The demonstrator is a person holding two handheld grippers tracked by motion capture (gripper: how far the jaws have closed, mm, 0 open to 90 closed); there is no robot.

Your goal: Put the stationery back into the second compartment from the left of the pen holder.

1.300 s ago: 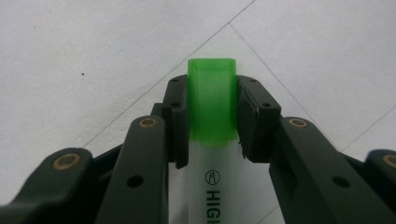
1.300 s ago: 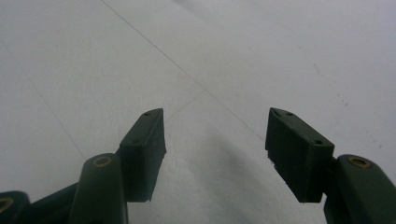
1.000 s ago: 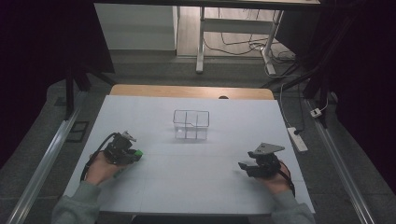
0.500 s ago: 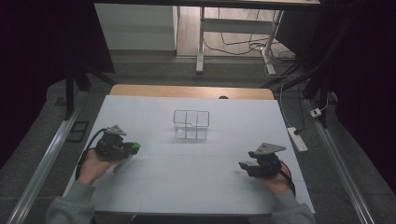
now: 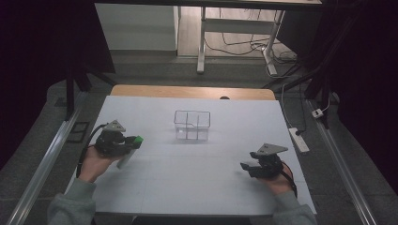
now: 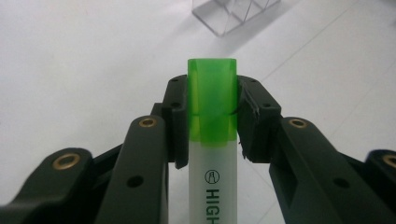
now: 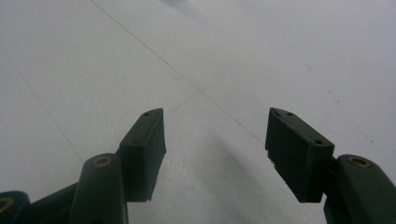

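Highlighter gripped at table's left, open sheet all around

Meanwhile, at the left of the white table point(image 5: 197, 187), the left gripper point(image 5: 126, 144) is clamped on a highlighter point(image 6: 212, 154), its jaws pressing both sides of the green cap point(image 6: 211, 100). From above, the cap points toward the table's middle while the white barrel slants down toward the sheet. A clear box point(image 5: 192, 125), split into compartments, stands alone near the centre, well apart from both hands; bare surface lies between it and the highlighter. Near the right front corner, the right gripper point(image 5: 248, 166) sits low over the table with its jaws spread wide and holding nothing, plain white surface showing between them. Its hand is close to the front edge, with open room toward the box. A bare wooden strip point(image 5: 187, 91) marks the table's far edge.
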